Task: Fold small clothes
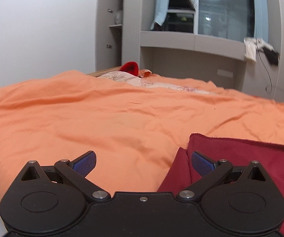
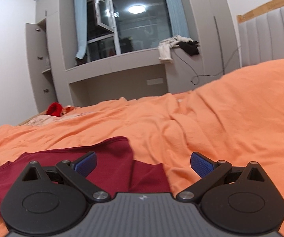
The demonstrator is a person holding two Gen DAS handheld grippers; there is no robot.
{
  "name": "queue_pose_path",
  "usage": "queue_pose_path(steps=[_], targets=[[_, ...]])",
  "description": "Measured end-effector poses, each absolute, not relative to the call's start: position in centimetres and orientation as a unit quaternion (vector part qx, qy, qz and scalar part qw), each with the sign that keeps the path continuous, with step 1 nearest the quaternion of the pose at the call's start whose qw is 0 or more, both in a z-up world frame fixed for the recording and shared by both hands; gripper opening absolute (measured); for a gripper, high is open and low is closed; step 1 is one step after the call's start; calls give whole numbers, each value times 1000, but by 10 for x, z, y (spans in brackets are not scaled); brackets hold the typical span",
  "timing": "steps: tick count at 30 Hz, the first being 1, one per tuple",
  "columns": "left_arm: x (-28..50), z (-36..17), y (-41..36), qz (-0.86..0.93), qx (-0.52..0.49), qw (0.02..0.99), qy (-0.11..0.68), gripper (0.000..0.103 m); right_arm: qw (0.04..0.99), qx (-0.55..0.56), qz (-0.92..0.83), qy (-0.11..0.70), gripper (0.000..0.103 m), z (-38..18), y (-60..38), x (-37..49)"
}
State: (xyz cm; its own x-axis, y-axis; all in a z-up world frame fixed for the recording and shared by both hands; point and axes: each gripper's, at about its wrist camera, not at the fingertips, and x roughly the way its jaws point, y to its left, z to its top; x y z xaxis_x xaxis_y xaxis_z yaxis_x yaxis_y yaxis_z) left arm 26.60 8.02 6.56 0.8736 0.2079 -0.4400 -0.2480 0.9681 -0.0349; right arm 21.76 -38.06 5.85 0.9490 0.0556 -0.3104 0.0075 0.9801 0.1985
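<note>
An orange bed (image 1: 102,114) carries a maroon garment (image 2: 110,156) at its near edge. Left gripper (image 1: 143,163) and right gripper (image 2: 143,163) gape empty, likely about to pinch its corners.

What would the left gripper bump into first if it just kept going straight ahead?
Probably the orange bedsheet. The left gripper is open, its right finger over the edge of the dark red garment, and points low across the bed; depth is hard to judge.

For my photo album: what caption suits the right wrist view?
Open right gripper poised over a maroon garment on an orange bedspread.
</note>
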Motion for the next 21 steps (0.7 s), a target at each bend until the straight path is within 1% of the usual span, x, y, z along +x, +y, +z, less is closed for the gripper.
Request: queue_pose_path(steps=[10,12,17,19,21], targets=[[201,42,55,44,-50,970,235,102,986,67,73,131,103,58,-322,205],[188,37,55,4,-76,966,245,102,986,59,85,133,103,57,-312,206],[166,22,68,-122,-195,938,258,102,989,35,82,121,103,58,-285,204],[165,15,65,-124,-198,934,271,102,988,29,86,124,103,58,-274,208],[167,11,58,-119,-180,938,273,102,987,21,85,134,103,56,-263,213]])
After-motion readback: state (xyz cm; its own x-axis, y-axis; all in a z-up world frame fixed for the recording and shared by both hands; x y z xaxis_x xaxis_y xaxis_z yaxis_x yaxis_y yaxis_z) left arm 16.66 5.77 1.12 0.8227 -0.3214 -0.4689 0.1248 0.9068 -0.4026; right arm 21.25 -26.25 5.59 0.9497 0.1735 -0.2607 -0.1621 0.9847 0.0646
